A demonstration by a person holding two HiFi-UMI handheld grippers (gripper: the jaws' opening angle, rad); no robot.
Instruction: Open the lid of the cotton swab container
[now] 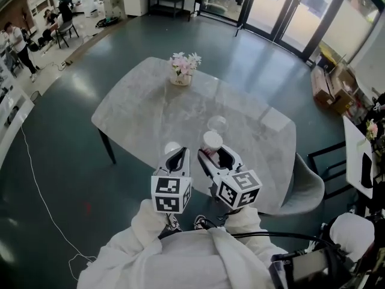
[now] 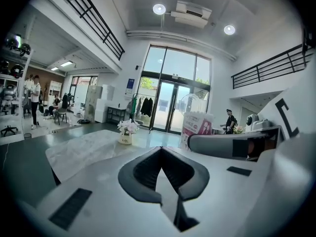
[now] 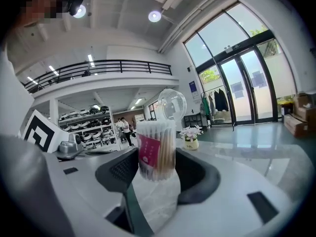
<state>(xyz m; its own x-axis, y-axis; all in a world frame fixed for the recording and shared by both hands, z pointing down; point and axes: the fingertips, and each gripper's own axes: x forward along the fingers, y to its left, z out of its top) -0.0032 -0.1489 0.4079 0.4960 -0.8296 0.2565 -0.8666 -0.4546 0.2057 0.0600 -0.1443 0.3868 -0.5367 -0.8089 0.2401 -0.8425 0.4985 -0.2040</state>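
1. The cotton swab container (image 3: 157, 149) stands upright over the marble table (image 1: 138, 113), on the person's side of the flower vase (image 1: 182, 71). The swab tips are bare, and the clear lid (image 3: 172, 104) is tipped up just behind its top.
2. Way past the vase there are glass doors (image 1: 283, 8), and a few people (image 1: 18, 41) off to its left.
3. The right gripper (image 1: 215, 152) has its jaws clamped on the container's lower body, with the vase straight ahead.
4. The left gripper (image 1: 177, 152) has its jaws pressed together with nothing in them. It's just left of the container, on the vase's near side.

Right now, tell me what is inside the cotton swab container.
The clear cotton swab container is packed with upright swabs, white tips up, tan sticks below. A pink label hides the swabs behind it; the bottom is too cloudy to see into.
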